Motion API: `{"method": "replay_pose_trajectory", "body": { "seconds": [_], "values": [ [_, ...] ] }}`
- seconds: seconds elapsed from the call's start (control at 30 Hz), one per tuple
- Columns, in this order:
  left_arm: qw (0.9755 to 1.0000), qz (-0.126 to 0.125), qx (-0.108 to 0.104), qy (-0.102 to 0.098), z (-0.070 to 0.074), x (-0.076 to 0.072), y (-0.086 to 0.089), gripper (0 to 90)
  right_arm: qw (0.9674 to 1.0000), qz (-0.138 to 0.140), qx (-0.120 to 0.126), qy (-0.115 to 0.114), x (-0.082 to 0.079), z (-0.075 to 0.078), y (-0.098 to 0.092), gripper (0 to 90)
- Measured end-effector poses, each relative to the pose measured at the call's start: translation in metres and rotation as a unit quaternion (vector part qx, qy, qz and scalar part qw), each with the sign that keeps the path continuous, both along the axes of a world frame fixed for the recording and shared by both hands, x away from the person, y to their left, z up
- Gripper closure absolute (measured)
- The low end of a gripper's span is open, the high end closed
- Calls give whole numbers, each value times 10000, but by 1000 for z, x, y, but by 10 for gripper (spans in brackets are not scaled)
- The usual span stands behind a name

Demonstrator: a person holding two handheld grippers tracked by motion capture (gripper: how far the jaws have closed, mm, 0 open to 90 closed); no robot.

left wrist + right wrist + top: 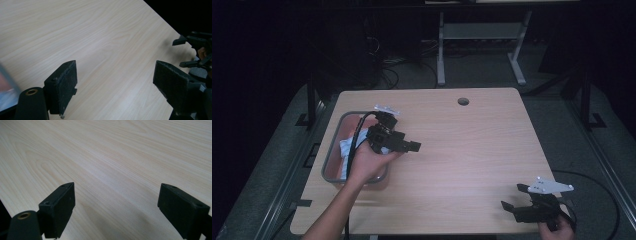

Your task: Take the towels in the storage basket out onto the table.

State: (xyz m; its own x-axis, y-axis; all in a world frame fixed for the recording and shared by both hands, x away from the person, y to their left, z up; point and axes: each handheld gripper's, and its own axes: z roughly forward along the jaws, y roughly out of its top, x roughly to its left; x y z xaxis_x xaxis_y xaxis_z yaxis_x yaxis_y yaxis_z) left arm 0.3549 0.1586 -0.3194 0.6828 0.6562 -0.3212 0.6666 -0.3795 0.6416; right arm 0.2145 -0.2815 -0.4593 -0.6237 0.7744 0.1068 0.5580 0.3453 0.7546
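Note:
My left gripper (pixel 409 145) hovers at the right edge of a grey-rimmed bin (pixel 333 129) on the left of the wooden table (pixel 472 145). Its jaws point right and stand wide open with nothing between them, as the left gripper view (pixel 113 80) shows over bare wood. White and pale blue cloth (pixel 347 148) lies inside the bin, partly hidden by my hand. My right gripper (pixel 513 197) is at the table's front right corner, jaws pointing left. Its jaws are open and empty in the right gripper view (pixel 116 205).
A round cable hole (pixel 463 101) sits near the table's far edge. Beyond the table stands a grey desk frame (pixel 482 35) on dark floor with cables (pixel 384 65). The other gripper (pixel 197 50) shows at the far right of the left gripper view.

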Motion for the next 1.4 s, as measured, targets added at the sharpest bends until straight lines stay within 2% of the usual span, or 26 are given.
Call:
{"method": "replay_pose_trajectory", "body": {
  "seconds": [0.23,0.3,0.37,0.43,0.63,0.77,0.87,0.97,1.0,1.2,1.27,1.3,1.33,1.4],
  "values": [
    [9995,296,70,-50,5,3,24,195,10000,58,0,-11,0,0,1,140],
    [9991,394,112,-59,3,4,30,195,10000,55,-5,-24,0,0,0,140],
    [9988,491,57,-11,2,5,35,195,10000,40,16,-16,-1,0,-1,140],
    [9987,496,120,5,1,6,38,194,10000,30,14,-8,-1,0,-2,140],
    [9968,755,242,40,-6,10,58,197,10000,0,20,-29,-2,1,-3,140],
    [9958,878,224,93,-9,12,67,198,10000,16,15,-49,-1,1,-3,140],
    [9939,1048,342,97,-12,12,79,202,10000,28,12,-32,-2,1,-2,140],
    [9930,1134,291,151,-15,12,85,202,10000,32,9,-32,-2,1,-2,140],
    [9916,1228,360,181,-18,12,90,203,10000,37,12,-31,-2,1,-2,140],
    [9891,1367,481,267,-28,14,100,217,10000,59,12,-41,-2,1,-2,140],
    [9868,1475,518,413,-36,17,107,228,10000,50,7,-34,-2,2,-2,140],
    [9868,1475,518,413,-36,17,107,228,10000,50,7,-34,-2,2,-2,140],
    [9852,1545,569,473,-40,19,111,229,10000,58,12,-44,-2,2,-2,140],
    [9842,1581,614,500,-43,20,113,229,10000,50,16,-41,-2,2,-2,140]
  ]
}}
